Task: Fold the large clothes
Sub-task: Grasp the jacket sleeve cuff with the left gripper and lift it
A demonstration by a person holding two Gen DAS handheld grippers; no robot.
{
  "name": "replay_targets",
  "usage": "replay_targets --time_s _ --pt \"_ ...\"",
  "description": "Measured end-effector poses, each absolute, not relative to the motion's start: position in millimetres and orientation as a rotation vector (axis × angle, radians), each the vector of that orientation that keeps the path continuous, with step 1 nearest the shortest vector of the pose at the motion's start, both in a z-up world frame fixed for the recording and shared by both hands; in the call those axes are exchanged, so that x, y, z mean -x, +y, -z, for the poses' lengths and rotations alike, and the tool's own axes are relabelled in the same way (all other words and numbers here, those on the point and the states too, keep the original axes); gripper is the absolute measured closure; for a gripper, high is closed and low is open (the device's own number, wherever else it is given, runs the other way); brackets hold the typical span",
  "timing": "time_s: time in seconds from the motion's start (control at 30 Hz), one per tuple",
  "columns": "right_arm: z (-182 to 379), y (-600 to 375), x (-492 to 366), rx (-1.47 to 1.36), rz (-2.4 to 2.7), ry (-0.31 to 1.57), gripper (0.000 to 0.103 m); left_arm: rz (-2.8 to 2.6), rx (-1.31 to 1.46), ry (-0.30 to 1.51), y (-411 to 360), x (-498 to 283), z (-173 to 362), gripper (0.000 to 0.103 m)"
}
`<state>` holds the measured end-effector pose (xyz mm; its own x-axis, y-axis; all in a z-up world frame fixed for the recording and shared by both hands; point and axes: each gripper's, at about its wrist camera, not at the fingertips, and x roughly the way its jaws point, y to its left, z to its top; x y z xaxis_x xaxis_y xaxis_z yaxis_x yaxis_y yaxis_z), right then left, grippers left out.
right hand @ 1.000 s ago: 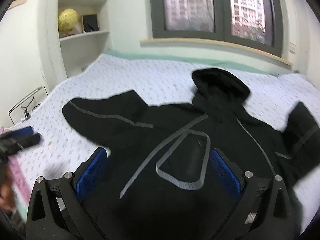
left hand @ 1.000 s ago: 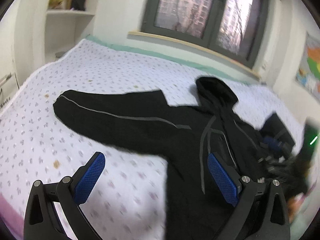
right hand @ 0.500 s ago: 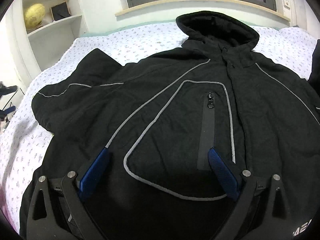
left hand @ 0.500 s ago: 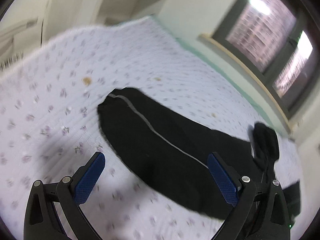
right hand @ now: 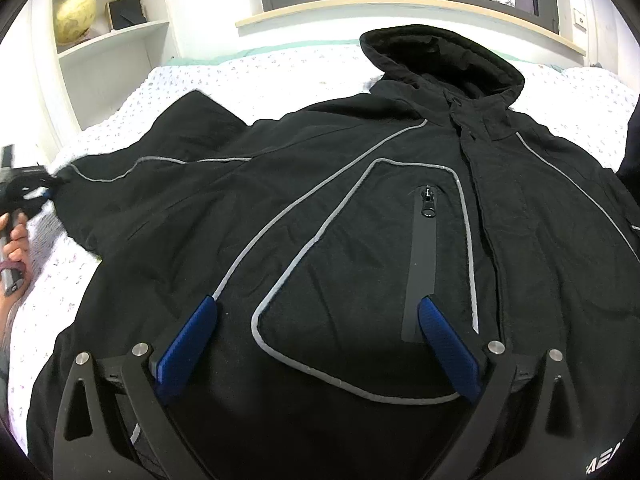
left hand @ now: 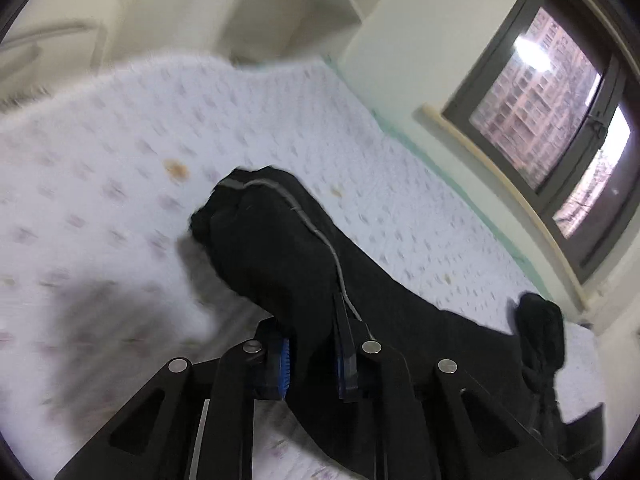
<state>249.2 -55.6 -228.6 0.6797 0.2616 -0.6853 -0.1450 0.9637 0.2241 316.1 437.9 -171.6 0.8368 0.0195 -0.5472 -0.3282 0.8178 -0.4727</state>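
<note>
Left wrist view: left gripper (left hand: 314, 354) clamped on jacket sleeve (left hand: 276, 240). Right wrist view: right gripper (right hand: 318, 316) spread wide above jacket (right hand: 360, 208), bed (right hand: 260, 76) beneath.

The left gripper (left hand: 311, 354), wide open before, has clamped its fingers (left hand: 345, 344) onto the jacket sleeve (left hand: 280, 240).

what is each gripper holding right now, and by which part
The left gripper is shut on the black jacket's sleeve, a little back from the cuff. The right gripper is open over the jacket's front, holding nothing.
</note>
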Motion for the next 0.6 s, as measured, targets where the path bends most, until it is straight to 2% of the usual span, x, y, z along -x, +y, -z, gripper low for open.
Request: replay_targets --time_s 0.2,0.3,0.47,0.6 --pt "228.8 -55.8 -251.1 -0.152 -0.228 0.793 0.0 -0.381 0.469 0.704 427.3 -330.2 195.8 0.087" --pt "229.9 -55.7 -250.8 -0.152 -0.227 0.79 0.0 -0.333 0.423 0.67 409.1 -321.5 183.5 0.088" --pt "229.4 -56.8 -249.2 -0.156 -0.228 0.787 0.0 -0.186 0.322 0.528 346.4 -285.4 106.7 0.088" --pt "214.3 -73.6 -237.9 -0.206 -0.162 0.732 0.0 -0.019 0.182 0.433 264.9 -252.3 37.6 0.088"
